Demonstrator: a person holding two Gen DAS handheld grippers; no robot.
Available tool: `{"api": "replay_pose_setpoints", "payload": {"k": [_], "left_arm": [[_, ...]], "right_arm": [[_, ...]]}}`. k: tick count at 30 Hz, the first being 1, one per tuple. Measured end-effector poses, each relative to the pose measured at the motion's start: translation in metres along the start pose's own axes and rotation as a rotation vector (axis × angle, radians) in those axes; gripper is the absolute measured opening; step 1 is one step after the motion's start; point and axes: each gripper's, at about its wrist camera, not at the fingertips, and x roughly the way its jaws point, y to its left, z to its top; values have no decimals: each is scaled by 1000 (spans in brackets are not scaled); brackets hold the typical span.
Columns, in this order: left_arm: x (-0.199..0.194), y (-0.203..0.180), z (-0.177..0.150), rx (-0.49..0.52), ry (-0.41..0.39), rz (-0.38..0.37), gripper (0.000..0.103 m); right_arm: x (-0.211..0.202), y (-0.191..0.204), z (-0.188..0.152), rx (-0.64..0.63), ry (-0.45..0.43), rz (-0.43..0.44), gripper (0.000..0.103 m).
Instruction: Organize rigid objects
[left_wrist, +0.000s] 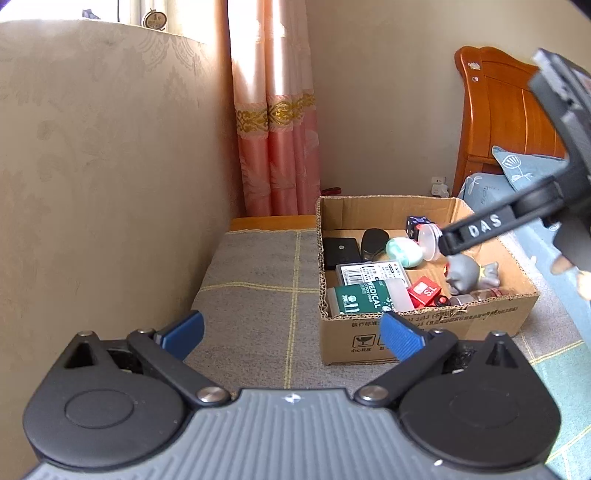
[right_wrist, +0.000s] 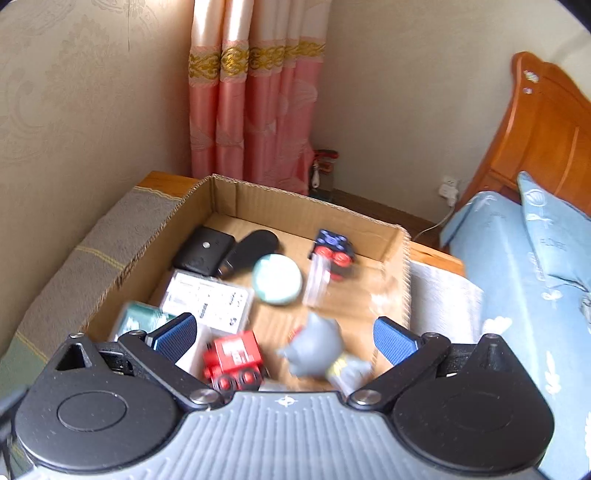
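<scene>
Right wrist view: my right gripper (right_wrist: 284, 332) gapes wide and empty over the open brown cardboard box (right_wrist: 295, 210), grey cat figurine (right_wrist: 314, 347) and other bits already inside, left gripper (left_wrist: 291, 332) also wide, so sorting looks nearly finished.

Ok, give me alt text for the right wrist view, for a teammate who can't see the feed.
The right gripper hangs open and empty above a cardboard box on a grey cloth. Blurred inside the box: a grey toy figure, a red toy vehicle, a mint round case, flat black cases and labelled packs. Pink curtains and a blue-covered bed lie beyond.
</scene>
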Motion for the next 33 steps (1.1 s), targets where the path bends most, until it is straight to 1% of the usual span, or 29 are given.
{"api": "replay_pose_setpoints", "payload": {"k": [5, 7, 10, 13, 15, 18, 23, 27, 33], "left_arm": [[6, -7, 0, 2, 67, -8, 101], [9, -11, -2, 3, 103, -19, 101], [10, -19, -6, 26, 135, -40, 101], [8, -27, -8, 42, 152, -49, 101], [5, -31, -8, 48, 171, -46, 101], [0, -33, -5, 55, 177, -40, 101], [-12, -29, 2, 37, 149, -39, 101], [-19, -31, 7, 47, 136, -37, 101], [-21, -34, 10, 53, 130, -33, 101]], "right_arm": [[-36, -8, -50, 84, -21, -68, 103], [-45, -10, -70, 133, -11, -87, 103], [-50, -13, -94, 204, 19, -133, 103], [-55, -15, -111, 251, 51, -138, 103], [-62, -16, -116, 269, 51, -136, 103], [-73, -16, -113, 282, 31, -135, 103], [-88, -10, -107, 258, 1, -122, 103], [-94, -9, -105, 254, -17, -116, 103], [-95, -10, -105, 255, -19, -113, 103]]}}
